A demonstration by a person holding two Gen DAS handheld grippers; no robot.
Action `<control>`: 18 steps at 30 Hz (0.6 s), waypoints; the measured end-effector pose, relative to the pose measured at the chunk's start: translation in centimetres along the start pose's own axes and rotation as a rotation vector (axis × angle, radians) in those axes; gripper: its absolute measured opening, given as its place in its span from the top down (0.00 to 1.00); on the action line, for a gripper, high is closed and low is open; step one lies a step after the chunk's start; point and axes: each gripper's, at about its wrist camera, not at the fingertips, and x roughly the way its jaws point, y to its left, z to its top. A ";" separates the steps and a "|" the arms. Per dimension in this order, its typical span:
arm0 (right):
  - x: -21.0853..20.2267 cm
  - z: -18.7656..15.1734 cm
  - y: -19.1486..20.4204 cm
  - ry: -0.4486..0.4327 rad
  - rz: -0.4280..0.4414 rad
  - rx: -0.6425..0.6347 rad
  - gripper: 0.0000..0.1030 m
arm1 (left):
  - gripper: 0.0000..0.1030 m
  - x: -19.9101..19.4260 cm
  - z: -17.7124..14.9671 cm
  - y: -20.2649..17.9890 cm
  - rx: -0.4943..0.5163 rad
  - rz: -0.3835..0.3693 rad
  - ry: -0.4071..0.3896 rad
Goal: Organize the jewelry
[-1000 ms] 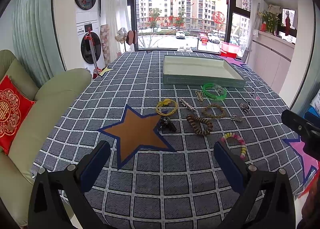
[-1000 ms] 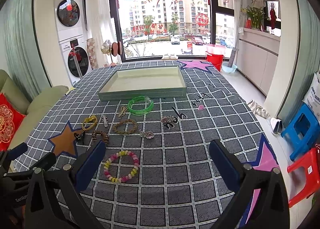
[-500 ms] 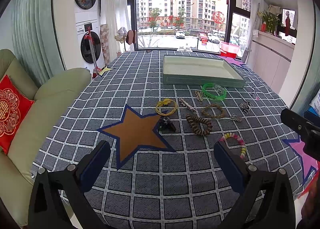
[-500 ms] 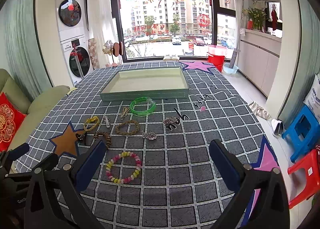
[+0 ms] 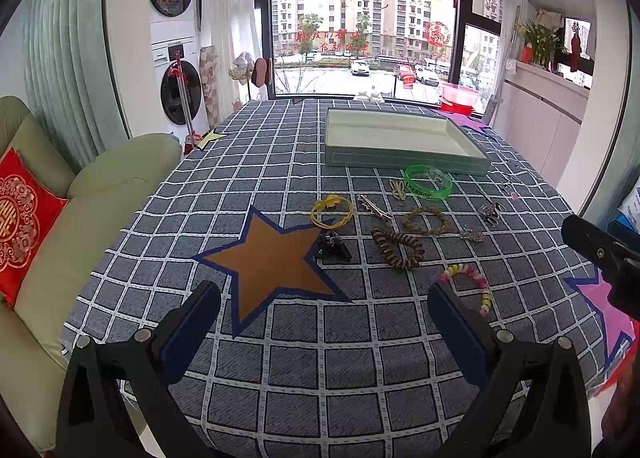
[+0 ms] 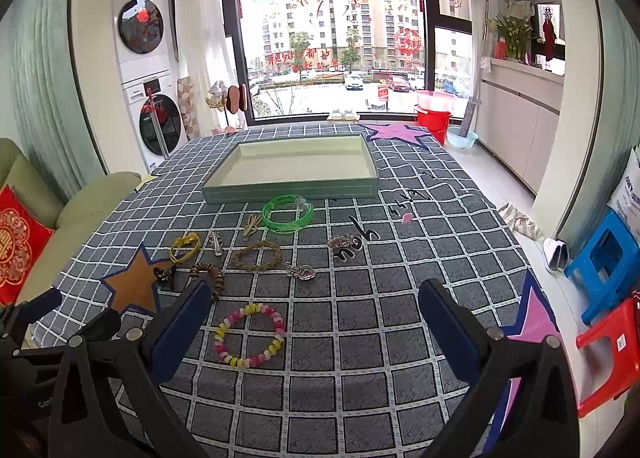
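Jewelry lies loose ahead of both sets of fingers, tray beyond, empty, presumably the destination. Left gripper and right gripper spread wide, holding nothing; pink-yellow bead bracelet sits btwn right fingers, likely first pick.

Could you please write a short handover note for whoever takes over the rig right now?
Left tongs: open, empty, above the cloth near the brown star.
Right tongs: open, empty, over the pink-and-yellow bead bracelet.
Tray: empty, at the table's far side.
Green bangle, braided bracelet, yellow band and clips lie loose in front of it.
Done: nothing. Left: move every piece into the tray.
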 end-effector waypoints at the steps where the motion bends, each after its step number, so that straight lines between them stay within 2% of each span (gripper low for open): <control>1: 0.0 0.0 0.1 0.000 0.000 0.000 0.00 | 0.00 0.0 0.0 0.0 0.000 0.000 0.000; 18: -0.1 0.0 0.2 0.001 0.002 0.002 0.00 | 0.00 0.0 0.0 -0.1 0.001 0.001 0.002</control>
